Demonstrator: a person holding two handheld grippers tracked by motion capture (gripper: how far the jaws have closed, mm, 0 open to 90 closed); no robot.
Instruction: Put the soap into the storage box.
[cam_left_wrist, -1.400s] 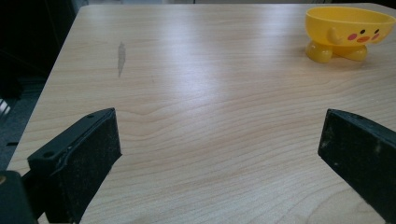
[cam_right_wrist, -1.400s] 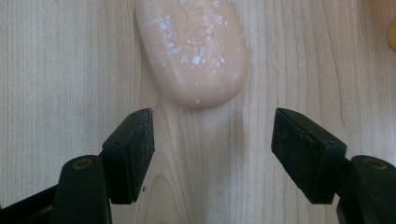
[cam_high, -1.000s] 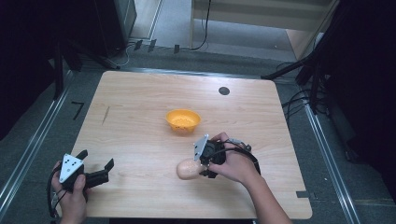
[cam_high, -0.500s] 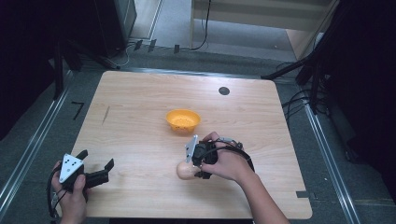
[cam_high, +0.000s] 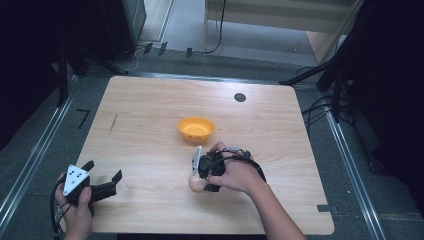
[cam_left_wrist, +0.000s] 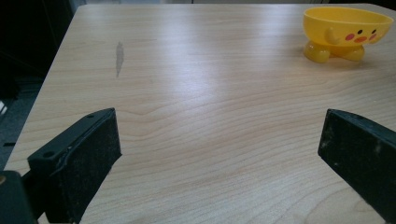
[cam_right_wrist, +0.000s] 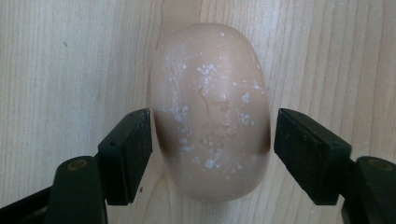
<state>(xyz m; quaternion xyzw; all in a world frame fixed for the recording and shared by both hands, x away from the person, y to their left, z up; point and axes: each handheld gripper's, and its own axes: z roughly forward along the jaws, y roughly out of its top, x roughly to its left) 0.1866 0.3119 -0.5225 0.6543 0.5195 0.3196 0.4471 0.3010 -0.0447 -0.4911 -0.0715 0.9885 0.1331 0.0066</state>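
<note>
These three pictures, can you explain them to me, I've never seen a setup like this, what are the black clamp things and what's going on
A person sits at a light wooden table and holds a hand tool with two black jaws in each hand. One picture looks down from above; the other two come from small cameras riding on each tool, looking along its jaws.

The left gripper rests near the table's front left corner, jaws wide open with nothing between them. Its camera sees a small yellow plastic bowl with a duck face across the table.

The right gripper points down at a smooth beige egg-shaped object speckled with white. Its jaws flank the object, one on each side, looking just short of pressing, and they have just narrowed slightly.
</note>
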